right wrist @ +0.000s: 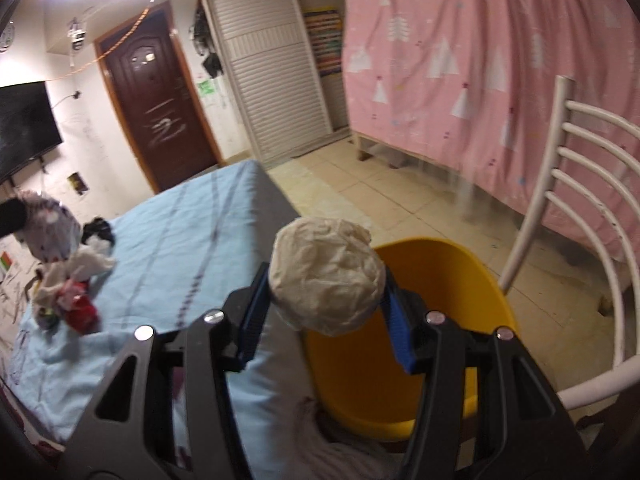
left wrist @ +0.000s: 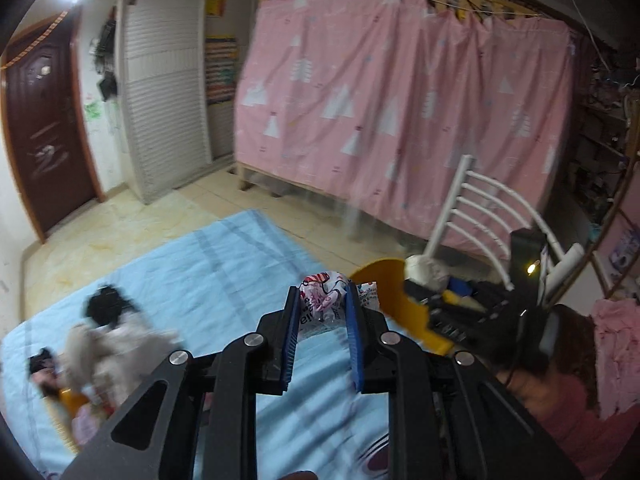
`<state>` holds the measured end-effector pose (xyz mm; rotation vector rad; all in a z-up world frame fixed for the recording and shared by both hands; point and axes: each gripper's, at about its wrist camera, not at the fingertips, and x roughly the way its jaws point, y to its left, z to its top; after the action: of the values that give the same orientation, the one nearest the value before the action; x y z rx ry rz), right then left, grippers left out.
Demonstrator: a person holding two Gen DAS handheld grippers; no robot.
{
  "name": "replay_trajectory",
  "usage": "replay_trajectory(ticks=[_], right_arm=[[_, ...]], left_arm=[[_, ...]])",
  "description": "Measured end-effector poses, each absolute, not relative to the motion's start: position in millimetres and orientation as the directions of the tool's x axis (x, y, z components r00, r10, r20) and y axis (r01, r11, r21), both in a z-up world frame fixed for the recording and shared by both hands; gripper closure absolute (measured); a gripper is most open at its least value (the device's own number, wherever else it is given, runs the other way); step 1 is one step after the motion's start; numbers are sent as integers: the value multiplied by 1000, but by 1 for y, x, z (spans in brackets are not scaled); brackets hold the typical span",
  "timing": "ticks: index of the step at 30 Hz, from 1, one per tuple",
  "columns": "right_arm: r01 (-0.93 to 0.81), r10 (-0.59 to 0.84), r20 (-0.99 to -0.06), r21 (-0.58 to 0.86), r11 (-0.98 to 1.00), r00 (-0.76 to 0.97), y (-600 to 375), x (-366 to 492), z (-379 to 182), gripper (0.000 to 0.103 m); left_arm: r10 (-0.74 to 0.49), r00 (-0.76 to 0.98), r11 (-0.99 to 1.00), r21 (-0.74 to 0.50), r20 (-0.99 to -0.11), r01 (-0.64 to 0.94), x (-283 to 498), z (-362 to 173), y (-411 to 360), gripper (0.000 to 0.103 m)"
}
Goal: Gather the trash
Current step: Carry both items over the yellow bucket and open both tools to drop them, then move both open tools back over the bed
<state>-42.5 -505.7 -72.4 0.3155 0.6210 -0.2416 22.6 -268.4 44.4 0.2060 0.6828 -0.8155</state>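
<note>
My left gripper (left wrist: 322, 300) is shut on a crumpled printed plastic wrapper (left wrist: 322, 296), held above the light blue bedsheet (left wrist: 208, 272). The same wrapper (right wrist: 52, 228) shows at the far left of the right wrist view. My right gripper (right wrist: 326, 280) is shut on a beige ball of crumpled paper (right wrist: 326, 272), just over the near rim of a yellow bin (right wrist: 440, 288). That bin (left wrist: 394, 280) stands beside the bed, just right of the left gripper, with the paper ball (left wrist: 426, 270) at its far edge. More trash lies in a pile (right wrist: 72, 292) on the sheet, blurred in the left wrist view (left wrist: 104, 336).
A white slatted chair (right wrist: 576, 184) stands right of the bin. Behind it a pink curtain (left wrist: 400, 92) hangs over a wooden bed frame. A brown door (right wrist: 160, 112) and a white wardrobe (right wrist: 272, 64) line the far wall. A person wearing headphones (left wrist: 548, 340) sits low at the right.
</note>
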Motion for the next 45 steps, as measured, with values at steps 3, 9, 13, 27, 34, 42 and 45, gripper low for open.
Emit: replay_trajectory(ticks=[3,9,13,27,34,42,45], right_arm=[[346,-152,-602,220,912,784,-519,-46,-76,45],[420,-199,-590,265,868,783,-549,-62,-78,30],[476,-241,-572,304,825,784,-571,-77,-76,30],[448,-226,-554,305,840,801,-562,-75,-71,29],[381,-191,-547,258,888,815,-528,-61,-60,29],[294,-131,-542,226,929,830,-489,-42,-45,28],[261,-109,-543,211,942,832,-470,-36,-41,26]], left_arm=[[-630,440,649,-123,-640,751,25,40,-300,90],[-676,354,605,-212,-646,768,32,25,-355,90],[-684,290,586,-269,-669,764,38,8,-388,67],[-645,336,646,-255,-687,719,38,7,-376,41],[-619,413,692,-214,-668,690,34,30,-338,41],[-567,507,751,-155,-649,641,36,51,-289,41],[-538,545,782,-138,-643,608,38,56,-264,40]])
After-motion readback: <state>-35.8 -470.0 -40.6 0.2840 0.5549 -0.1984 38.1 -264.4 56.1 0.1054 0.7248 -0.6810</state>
